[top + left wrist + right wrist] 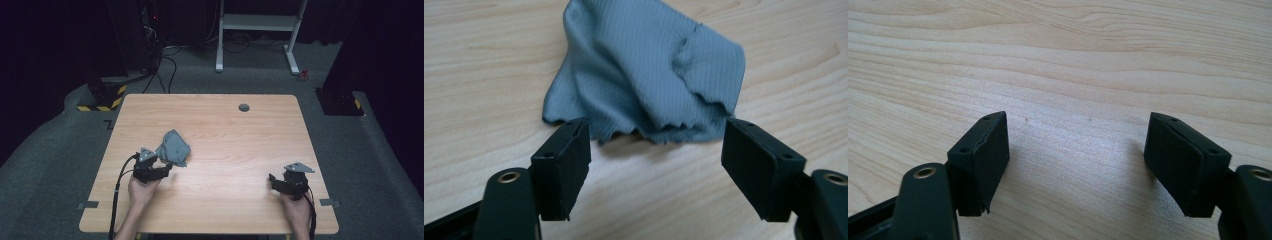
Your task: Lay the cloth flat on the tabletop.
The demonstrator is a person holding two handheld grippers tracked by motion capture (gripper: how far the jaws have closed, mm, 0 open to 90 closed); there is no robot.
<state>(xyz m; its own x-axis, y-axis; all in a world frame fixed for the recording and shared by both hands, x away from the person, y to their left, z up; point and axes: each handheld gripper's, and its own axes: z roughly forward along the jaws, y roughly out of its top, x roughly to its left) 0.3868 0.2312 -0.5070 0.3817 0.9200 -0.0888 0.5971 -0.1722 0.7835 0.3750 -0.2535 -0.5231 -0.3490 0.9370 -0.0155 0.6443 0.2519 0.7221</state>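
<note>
**Grey cloth: handling assessment, left gripper at the hem**

Nearest the lens in the left gripper view, the left gripper (656, 165) has its fingers (566, 160) spread wide, pinching nothing; the cloth's wavy hem lies just beyond the tips, at twelve o'clock. The grey cloth (174, 147) sits bunched on the table (225, 130), at eleven o'clock from the table's centre. It is a ribbed knit fabric, judged light, soft and limp, not fragile; it will sag and drape once lifted, and stacked folds may slip apart. Recommended hold: the near scalloped edge (674, 131), where layers overlap, taken deep between the pads. The right gripper (1078, 165) rests over bare wood at five o'clock, fingers likewise spread and empty, well apart from the cloth.
</note>
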